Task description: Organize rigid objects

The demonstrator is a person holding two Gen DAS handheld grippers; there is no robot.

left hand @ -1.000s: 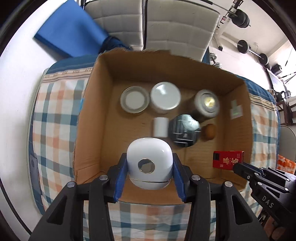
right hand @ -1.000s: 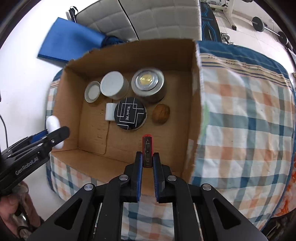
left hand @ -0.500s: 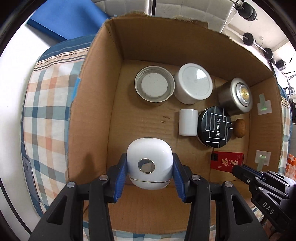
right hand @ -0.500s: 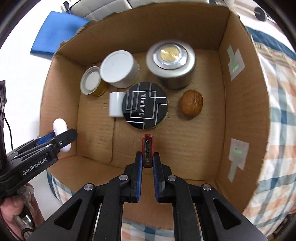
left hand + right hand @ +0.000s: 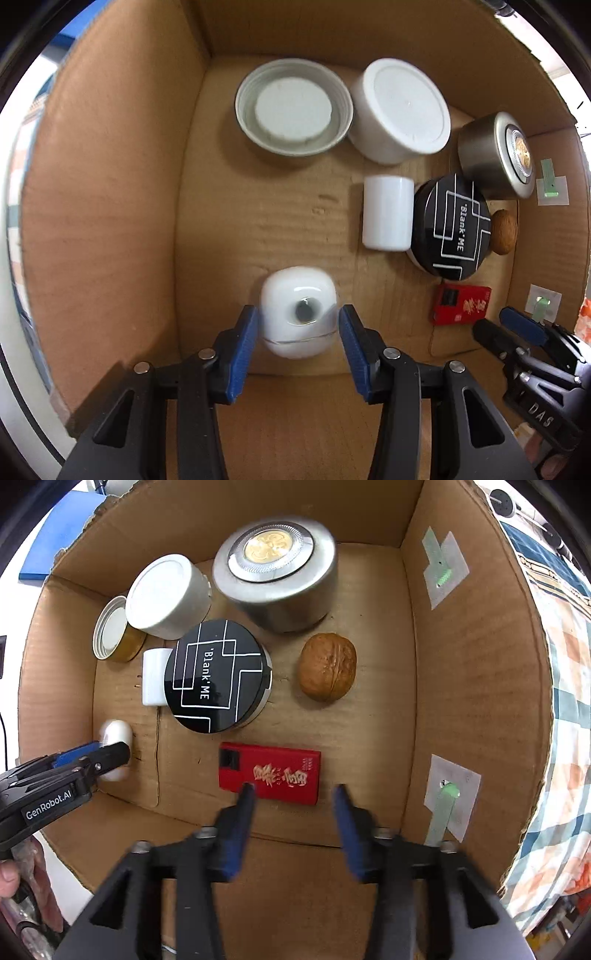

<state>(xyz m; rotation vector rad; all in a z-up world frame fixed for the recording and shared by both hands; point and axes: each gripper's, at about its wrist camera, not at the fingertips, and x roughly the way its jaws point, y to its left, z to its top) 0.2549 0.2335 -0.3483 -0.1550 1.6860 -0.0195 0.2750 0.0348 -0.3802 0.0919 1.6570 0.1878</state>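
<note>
Cardboard box (image 5: 476,686) walls fill both views. At its left, the white rounded case (image 5: 299,310) sits between the left hand-held gripper (image 5: 298,325) pads, a thin gap on each side, so released or nearly so. Rightward, the red flat box (image 5: 271,773) lies flat on the floor, long axis left-right, printed face up; the right hand-held gripper (image 5: 291,794) is opening just above its near edge, clear of it. Checked cloth (image 5: 565,709) shows beyond the right wall.
</note>
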